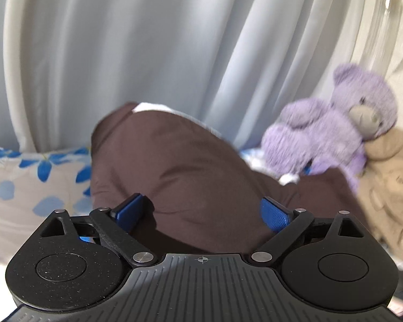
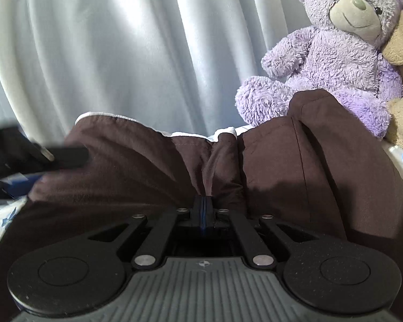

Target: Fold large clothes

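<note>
The brown garment (image 2: 153,166) lies bunched on the flower-print bedding (image 1: 21,185), in front of the purple teddy bear (image 2: 333,61) and reaching up to the bear's feet. The right gripper (image 2: 204,204) is closed, pinching a ridge of brown cloth that rises in a taut pleat away from its tips. The left gripper (image 1: 201,212) stands wide, its blue pads (image 1: 274,214) on either side of a raised hump of the garment and gripping nothing. Judged step: secure a second hold before lifting. Advance the left gripper toward the white-lined edge (image 1: 158,107), on the side away from the bear, and close on a single layer only. The left view is motion-blurred, so whether the pads already touch the cloth cannot be told. Keep the right hold firm; pulling unevenly would probably drag the fabric against the bear.
</note>
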